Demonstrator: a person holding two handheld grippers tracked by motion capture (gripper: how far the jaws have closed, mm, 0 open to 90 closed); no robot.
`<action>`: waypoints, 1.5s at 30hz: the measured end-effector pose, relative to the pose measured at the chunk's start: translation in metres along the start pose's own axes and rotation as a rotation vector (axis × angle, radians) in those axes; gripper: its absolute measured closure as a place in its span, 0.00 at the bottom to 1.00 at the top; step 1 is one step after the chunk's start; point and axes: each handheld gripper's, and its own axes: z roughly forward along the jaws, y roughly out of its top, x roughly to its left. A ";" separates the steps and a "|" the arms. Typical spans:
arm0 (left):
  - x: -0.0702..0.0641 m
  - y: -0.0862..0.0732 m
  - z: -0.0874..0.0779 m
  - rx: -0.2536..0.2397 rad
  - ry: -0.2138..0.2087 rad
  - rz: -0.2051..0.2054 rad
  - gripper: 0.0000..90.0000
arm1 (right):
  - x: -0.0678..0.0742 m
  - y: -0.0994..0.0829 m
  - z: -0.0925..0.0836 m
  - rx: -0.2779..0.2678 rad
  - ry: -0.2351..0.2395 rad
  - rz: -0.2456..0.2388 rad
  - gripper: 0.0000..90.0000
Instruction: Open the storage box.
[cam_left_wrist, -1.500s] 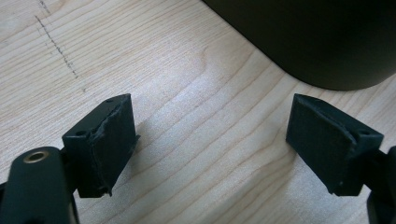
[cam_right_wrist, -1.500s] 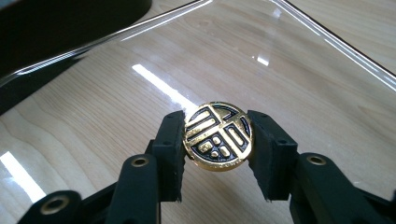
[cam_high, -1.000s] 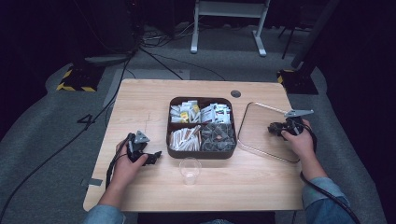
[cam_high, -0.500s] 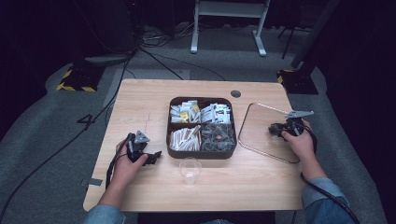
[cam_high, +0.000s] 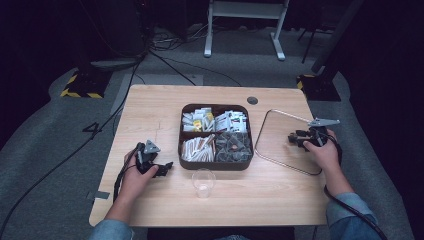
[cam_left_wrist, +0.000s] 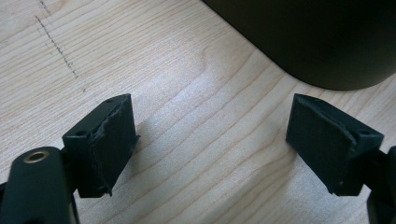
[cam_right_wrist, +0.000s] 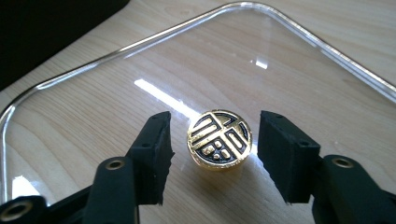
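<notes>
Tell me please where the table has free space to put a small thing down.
Free: the left strip of the table beside the box, and the front right corner behind the cup. Crowded: the middle with the box, and the right side under the clear lid, where the right claw works.

A "4" marked on the grey floor (cam_high: 95, 129) left of table; packet print in tray unreadable.

Clear lid (cam_right_wrist: 140, 88) flat on table, gold-and-black knob (cam_right_wrist: 219, 139) upright — between parted tool (cam_right_wrist: 212, 154) jaws
</notes>
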 end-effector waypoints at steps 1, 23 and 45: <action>0.000 0.000 0.000 0.001 0.000 -0.001 0.18 | 0.001 0.000 -0.002 -0.009 0.000 -0.002 0.49; 0.000 0.013 -0.021 -0.044 0.063 -0.076 0.32 | 0.095 -0.022 -0.022 -0.041 0.254 -0.134 0.55; -0.009 0.058 -0.044 -0.157 0.014 -0.087 0.28 | 0.152 -0.039 -0.003 0.024 0.337 -0.343 0.50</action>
